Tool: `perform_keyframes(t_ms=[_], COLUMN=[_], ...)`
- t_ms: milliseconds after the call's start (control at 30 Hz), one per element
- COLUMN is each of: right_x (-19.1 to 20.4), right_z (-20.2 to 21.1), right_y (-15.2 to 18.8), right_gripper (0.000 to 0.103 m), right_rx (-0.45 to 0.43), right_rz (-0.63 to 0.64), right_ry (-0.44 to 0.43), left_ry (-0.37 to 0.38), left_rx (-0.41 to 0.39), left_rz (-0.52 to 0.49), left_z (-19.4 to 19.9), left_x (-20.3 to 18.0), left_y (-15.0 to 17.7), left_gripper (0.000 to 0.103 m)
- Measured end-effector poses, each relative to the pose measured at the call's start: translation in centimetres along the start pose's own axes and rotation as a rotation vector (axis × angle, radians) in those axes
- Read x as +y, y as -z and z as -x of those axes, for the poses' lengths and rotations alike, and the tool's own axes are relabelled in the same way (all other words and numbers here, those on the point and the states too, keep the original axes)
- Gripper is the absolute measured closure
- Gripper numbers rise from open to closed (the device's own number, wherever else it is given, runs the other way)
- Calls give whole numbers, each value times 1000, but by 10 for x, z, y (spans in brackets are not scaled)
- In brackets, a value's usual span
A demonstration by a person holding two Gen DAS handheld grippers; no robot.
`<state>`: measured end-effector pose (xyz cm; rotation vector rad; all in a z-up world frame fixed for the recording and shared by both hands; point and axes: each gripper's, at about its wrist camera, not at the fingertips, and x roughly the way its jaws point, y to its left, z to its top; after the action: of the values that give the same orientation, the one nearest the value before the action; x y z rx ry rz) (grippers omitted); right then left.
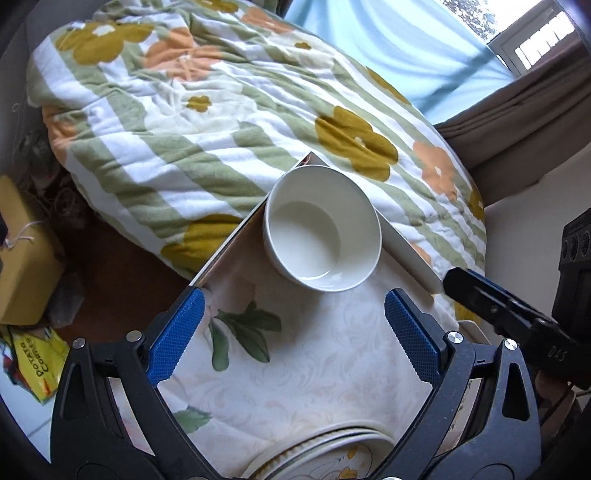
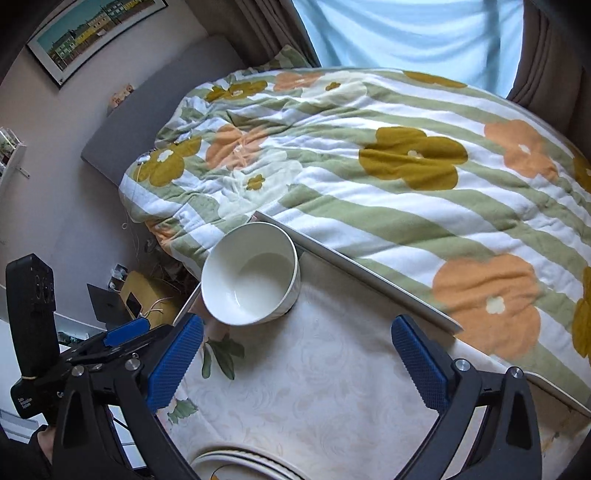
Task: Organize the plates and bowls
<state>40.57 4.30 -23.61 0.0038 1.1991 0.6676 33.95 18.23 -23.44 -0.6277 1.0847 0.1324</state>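
Note:
A white bowl point(image 1: 322, 229) point(image 2: 252, 275) stands empty and upright at the far corner of a small table with a floral cloth point(image 1: 314, 354) point(image 2: 314, 387). A stack of patterned plates point(image 1: 325, 456) point(image 2: 240, 463) lies at the near edge, partly cut off by the frame. My left gripper point(image 1: 295, 336) hovers open above the cloth, between the plates and the bowl, with nothing between its blue pads. My right gripper point(image 2: 299, 365) is open too, just short of the bowl. In the left wrist view the right gripper point(image 1: 491, 302) shows as a black finger at the right.
A bed with a green-striped flowered duvet point(image 1: 207, 122) point(image 2: 388, 177) borders the table's far side. A cardboard box point(image 1: 26, 254) and a yellow packet point(image 1: 40, 365) lie on the floor at left. Curtains point(image 2: 406, 33) hang behind the bed.

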Motion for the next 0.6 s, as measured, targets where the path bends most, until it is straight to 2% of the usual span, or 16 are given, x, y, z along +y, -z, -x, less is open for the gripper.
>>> perform_keyframes(t_ms=[100, 133, 233, 333, 400, 433, 467, 533, 600], right_x=[-7, -10, -19, -20, -17, -15, -13, -11, -11], right_z=[-32, -39, -58, -69, -77, -81, -83, -90, -95], right_y=[-8, -10, -15, -20, -24, -25, -25, -26, -26], right_gripper=[27, 29, 38, 42, 47, 51, 54, 70, 82], right_rx=[61, 75, 106, 124, 137, 142, 146, 155, 162], right_rz=[-40, -55, -107, -125, -120, -113, -108, -104, -104], right_ry=[-22, -23, -60, -79, -87, -87, -86, -90, -89], left_ry=[12, 19, 16, 12, 3, 0, -3, -10, -21], left_rx=[36, 53, 76, 93, 94, 96, 98, 93, 84], left_rz=[25, 31, 34, 42, 47, 47, 45, 42, 30], left_z=[-25, -34, -51, -65, -70, -72, -74, -76, -76], left_x=[7, 8, 10, 13, 15, 16, 16, 17, 16], left_y=[-11, -15, -21, -24, -26, -27, -27, -28, -29], left_gripper=[16, 18, 30, 43, 63, 68, 79, 81, 82])
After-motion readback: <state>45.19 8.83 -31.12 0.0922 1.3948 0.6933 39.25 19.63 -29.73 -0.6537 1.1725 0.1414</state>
